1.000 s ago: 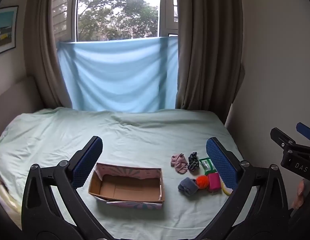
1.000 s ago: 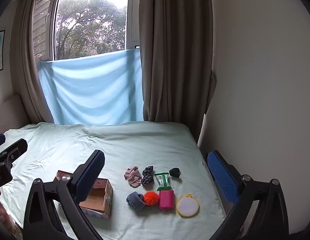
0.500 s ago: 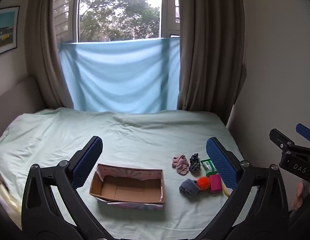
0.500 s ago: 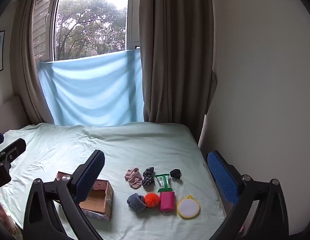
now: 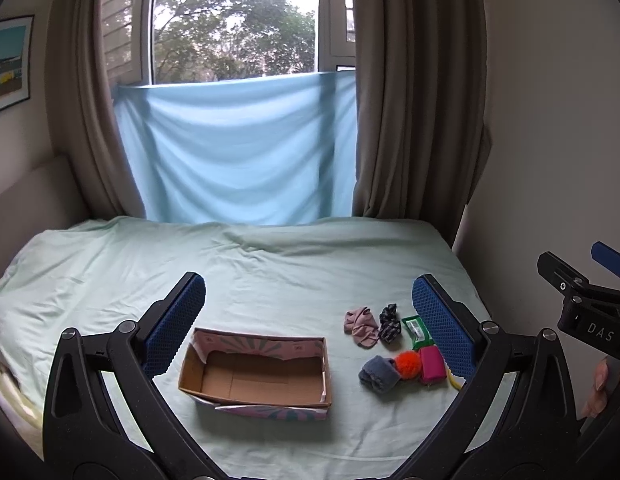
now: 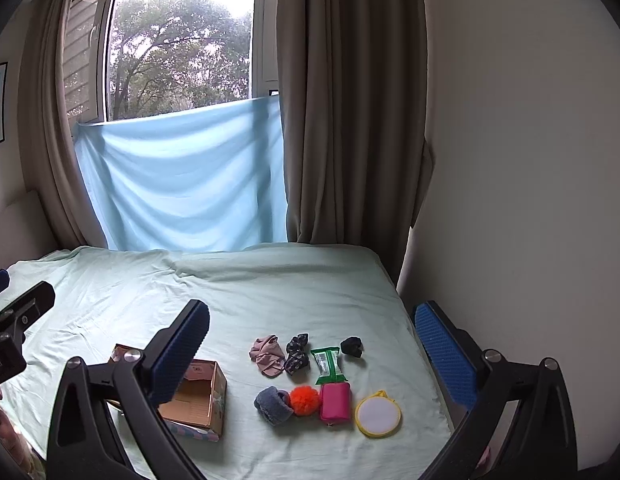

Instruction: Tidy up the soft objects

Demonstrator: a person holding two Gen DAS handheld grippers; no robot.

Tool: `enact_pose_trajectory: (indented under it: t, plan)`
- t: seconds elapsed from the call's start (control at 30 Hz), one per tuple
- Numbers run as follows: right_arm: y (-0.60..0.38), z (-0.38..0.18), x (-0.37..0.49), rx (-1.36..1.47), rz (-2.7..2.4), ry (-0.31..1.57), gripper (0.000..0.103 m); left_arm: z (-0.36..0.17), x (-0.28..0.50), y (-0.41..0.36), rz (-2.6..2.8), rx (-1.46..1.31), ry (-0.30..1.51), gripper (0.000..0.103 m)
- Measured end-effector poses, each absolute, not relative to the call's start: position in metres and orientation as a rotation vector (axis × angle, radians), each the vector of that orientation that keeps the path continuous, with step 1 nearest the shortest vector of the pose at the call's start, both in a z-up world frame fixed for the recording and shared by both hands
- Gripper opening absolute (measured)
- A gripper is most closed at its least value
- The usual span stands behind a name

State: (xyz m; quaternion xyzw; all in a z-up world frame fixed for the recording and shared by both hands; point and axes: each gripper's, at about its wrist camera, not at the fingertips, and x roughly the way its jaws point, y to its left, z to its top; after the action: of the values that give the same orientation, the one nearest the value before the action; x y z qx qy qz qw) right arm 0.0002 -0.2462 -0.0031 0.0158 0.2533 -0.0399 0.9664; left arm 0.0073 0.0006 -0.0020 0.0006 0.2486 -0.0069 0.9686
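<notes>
Daylit window (image 5: 233, 24), brown curtains (image 5: 414, 92), blue cloth (image 5: 237, 152), green-sheeted bed (image 5: 269, 272).

Right gripper (image 5: 590, 320), black body, seen from the left wrist view: white letters "DAS".
Left gripper (image 6: 5, 344), black body at the left edge of the right wrist view: white letters cut off by the frame, not readable for certain.
Green packet (image 6: 329, 365): print too small to read.
Cardboard box (image 5: 255, 372): pink pattern on the flaps, no readable words.
Framed picture (image 5: 7, 64) on the wall: no legible writing.
</notes>
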Motion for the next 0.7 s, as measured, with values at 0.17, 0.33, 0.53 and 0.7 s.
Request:
enact_pose_trajectory:
  t: [0.17, 0.33, 0.53, 0.7]
  plan:
    - [-0.245, -0.0033, 0.0009, 0.037, -0.082, 0.512, 0.103, -0.0027, 0.008, 0.0004, -0.013, 0.009, 0.507, 0.102]
    - [-0.2429, -0.0052, 0.003, 0.043, -0.076, 0.517, 0.103, -0.0025, 0.0093, 0.0014, -0.008, 0.009, 0.509, 0.102]
    - [-0.2421, -0.0049, 0.0029, 0.039, -0.073, 0.515, 0.103, -0.0036, 0.0097, 0.0033, -0.004, 0.0, 0.507, 0.102]
    - [-0.2425, -0.0048, 0.0038, 0.036, -0.071, 0.518, 0.103, -0.0044, 0.0108, 0.0037, -0.007, -0.002, 0.511, 0.102]
